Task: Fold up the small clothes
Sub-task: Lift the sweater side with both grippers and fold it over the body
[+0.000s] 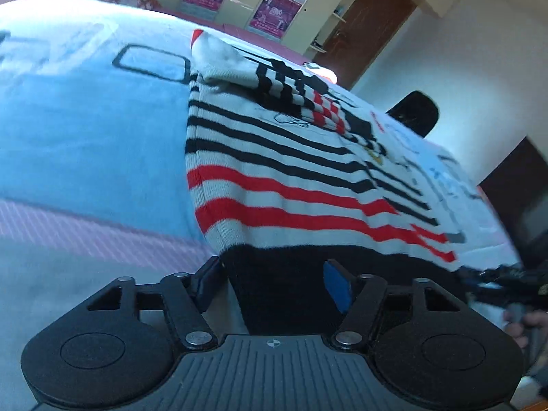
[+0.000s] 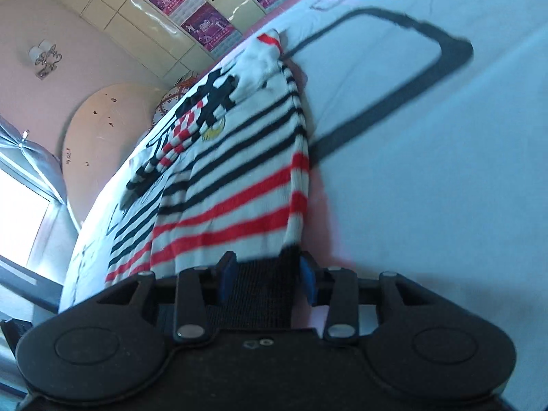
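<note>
Both grippers pinch the black hem of the striped sweater (image 1: pixel 274 178), which lies on the pale bedsheet (image 1: pixel 85 130): left gripper (image 1: pixel 274 284), right gripper (image 2: pixel 265 274). Only the right view shows a window (image 2: pixel 20 212). Bare sheet spreads beside each sweater edge.

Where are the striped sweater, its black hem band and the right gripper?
striped sweater (image 1: pixel 274 185): left wrist view, on a red stripe.
black hem band (image 2: pixel 260 291): right wrist view, between the fingers.
right gripper (image 2: pixel 265 277): right wrist view, midway between fingertips.
</note>
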Motion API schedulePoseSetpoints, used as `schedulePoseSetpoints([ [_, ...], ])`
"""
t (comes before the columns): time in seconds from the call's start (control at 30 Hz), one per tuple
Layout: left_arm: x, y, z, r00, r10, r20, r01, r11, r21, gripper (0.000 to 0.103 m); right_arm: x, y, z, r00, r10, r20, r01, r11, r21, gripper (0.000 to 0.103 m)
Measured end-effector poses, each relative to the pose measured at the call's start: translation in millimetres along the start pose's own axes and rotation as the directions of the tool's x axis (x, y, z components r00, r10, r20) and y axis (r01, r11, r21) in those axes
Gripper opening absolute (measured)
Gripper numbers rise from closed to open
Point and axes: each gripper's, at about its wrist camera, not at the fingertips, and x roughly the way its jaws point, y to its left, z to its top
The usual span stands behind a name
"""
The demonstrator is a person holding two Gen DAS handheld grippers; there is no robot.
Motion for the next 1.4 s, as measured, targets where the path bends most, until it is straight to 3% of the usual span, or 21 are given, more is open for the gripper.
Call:
schedulePoseSetpoints([
  [0.03,-2,8,-4,0.999,-0.046,-0.011,0.045,0.998,-0.051,0.049,-3,-2,-5,1.0,0.013,0.006,-0.013,1.0,0.016,0.038],
  [0.13,1,25,-15,0.988,-0.154,-0.009,0.149,0.97,-0.19,0.049,-8,-9,-16,0.998,0.07,0.004,-0.07,0.994,0.083,0.038],
  [0.37,22,34,-16,0.971,-0.239,0.029,0.237,0.927,-0.289,0.049,9,-12,-11,0.982,0.188,-0.033,-0.182,0.974,0.136,0.035],
  [0.5,24,21,-14,0.978,-0.21,0.008,0.206,0.951,-0.23,0.048,15,-7,-11,0.982,0.177,-0.064,-0.17,0.98,0.102,0.027],
  [0.53,25,17,-13,0.981,-0.192,0.006,0.189,0.96,-0.208,0.044,16,-4,-11,0.986,0.151,-0.07,-0.146,0.986,0.08,0.01],
  [0.57,26,12,-10,0.989,-0.145,0.001,0.142,0.973,-0.18,0.028,17,0,-12,0.992,0.107,-0.072,-0.105,0.994,0.033,0.006],
  [0.63,29,3,-6,0.999,-0.048,0.002,0.048,0.991,-0.121,0.008,17,8,-13,0.996,0.072,-0.043,-0.073,0.997,-0.026,0.006],
  [0.7,26,0,-5,0.998,-0.041,0.049,0.047,0.991,-0.128,0.007,13,17,-13,0.999,0.039,-0.007,-0.04,0.996,-0.077,0.006],
  [0.8,-3,-3,-1,0.98,-0.075,0.183,0.099,0.987,-0.124,0.007,-12,34,-9,0.993,0.092,0.067,-0.082,0.986,-0.148,0.006],
  [0.87,-22,1,0,0.97,-0.091,0.227,0.123,0.984,-0.131,0.006,-31,42,-4,0.986,0.123,0.11,-0.101,0.978,-0.18,0.006],
  [0.97,-29,13,-9,0.976,-0.067,0.207,0.101,0.982,-0.159,0.006,-44,39,-1,0.983,0.127,0.133,-0.101,0.977,-0.186,0.006],
  [1.1,-6,40,-31,0.992,-0.018,0.128,0.05,0.965,-0.256,0.006,-11,8,-15,0.999,0.031,0.027,-0.027,0.992,-0.125,0.006],
  [1.13,-4,44,-36,0.988,-0.033,0.148,0.074,0.956,-0.284,0.006,0,0,-20,1.0,0.006,-0.003,-0.006,0.996,-0.093,0.006],
  [1.23,-3,42,-33,0.987,-0.04,0.156,0.086,0.949,-0.302,0.006,-2,-7,-20,0.998,0.06,0.029,-0.059,0.998,-0.021,0.006],
  [1.4,-6,33,-10,0.968,-0.087,0.233,0.158,0.94,-0.302,0.006,-12,15,2,0.988,0.117,0.1,-0.11,0.991,-0.075,0.006],
])
